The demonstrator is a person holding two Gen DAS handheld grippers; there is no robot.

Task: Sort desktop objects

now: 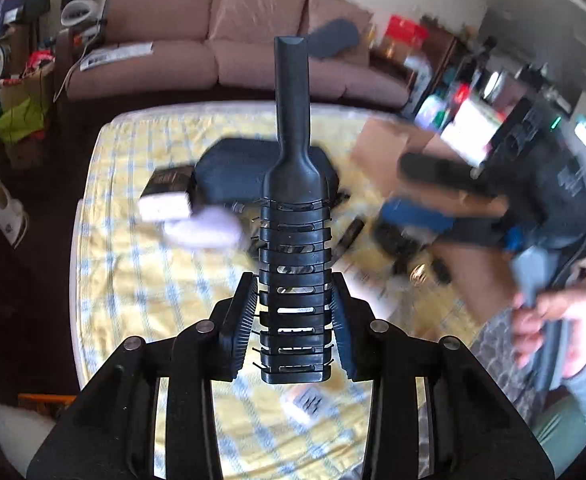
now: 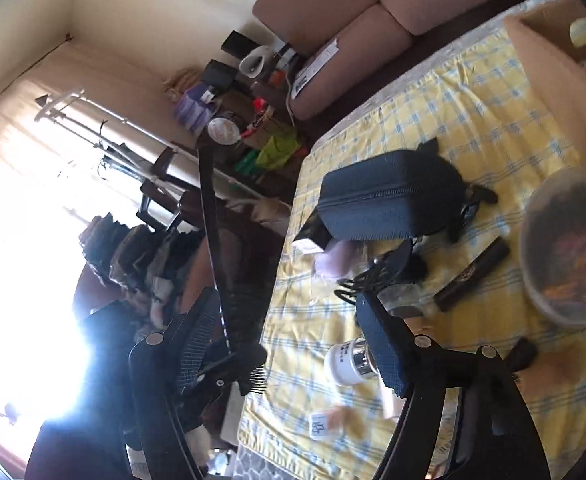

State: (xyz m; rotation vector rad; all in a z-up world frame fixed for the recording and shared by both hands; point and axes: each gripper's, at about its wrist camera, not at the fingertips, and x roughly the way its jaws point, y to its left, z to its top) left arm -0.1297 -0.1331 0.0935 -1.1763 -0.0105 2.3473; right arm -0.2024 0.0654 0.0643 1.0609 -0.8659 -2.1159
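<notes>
A black hairbrush [image 1: 294, 264] sits in the middle of the left wrist picture, with its handle pointing up toward the top. The left gripper [image 1: 294, 322] has its fingers [image 1: 240, 322] pressed tight on both sides of the brush head, so the brush is held up in the air over the surface [image 1: 133, 280] with the yellow and blue checked cloth.

In the right wrist picture the same brush shows again at the lower left, seen from its thin edge (its bristles poke out near the bottom). It is not between the fingers of the right gripper [image 2: 293, 340]. Those fingers are spread wide apart and hold nothing.

On the cloth, near the middle of that picture, lies a dark blue zip case [image 2: 389, 200]. A black tube [image 2: 473, 276] lies to its lower right. A round clear tub [image 2: 565, 248] sits at the right edge. A small white jar [image 2: 345, 364] lies low in the middle, just beside the right finger. A cardboard box [image 2: 553, 80] stands at the upper right. A pink sofa [image 1: 233, 40] fills the top of the left wrist picture.
</notes>
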